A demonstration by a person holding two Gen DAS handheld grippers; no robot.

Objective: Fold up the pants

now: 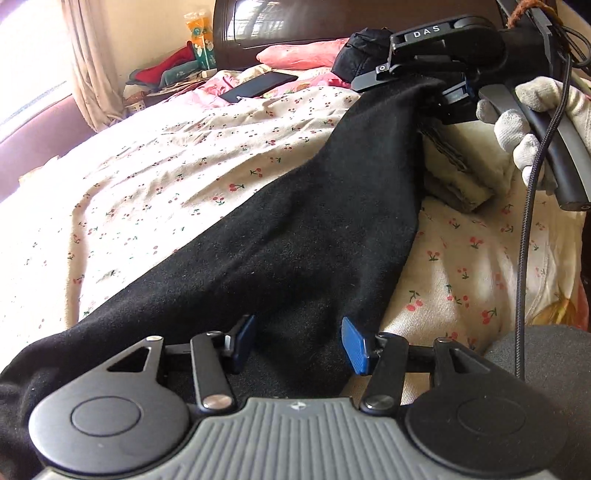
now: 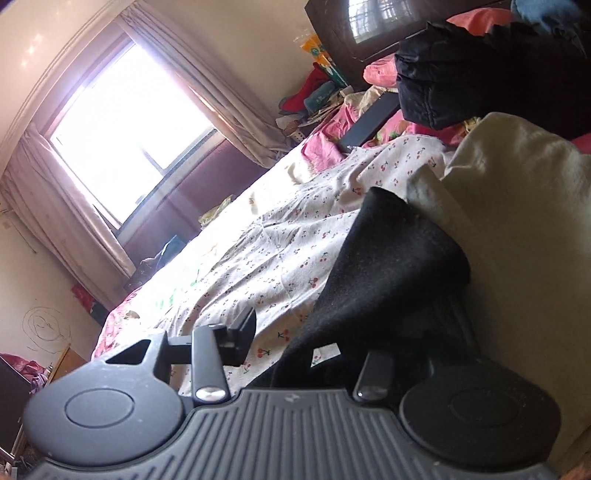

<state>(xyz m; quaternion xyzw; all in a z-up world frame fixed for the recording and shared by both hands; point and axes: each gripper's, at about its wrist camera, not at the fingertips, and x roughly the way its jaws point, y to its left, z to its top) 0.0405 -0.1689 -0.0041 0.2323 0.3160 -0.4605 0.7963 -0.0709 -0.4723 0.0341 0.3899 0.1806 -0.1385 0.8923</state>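
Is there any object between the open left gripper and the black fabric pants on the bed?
Nothing visible. The left gripper stands open directly over the black fabric pants, its blue pads apart, with only the cloth below them on the cherry-print bedsheet.

Home bedroom — bed [image 1: 184,155] with cherry-print sheet, curtained window [image 2: 122,122], headboard [image 1: 295,29].

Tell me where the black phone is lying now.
In the left wrist view, the black phone lies far up the bed, on the pink floral bedding left of the pink pillow, below the dark headboard.
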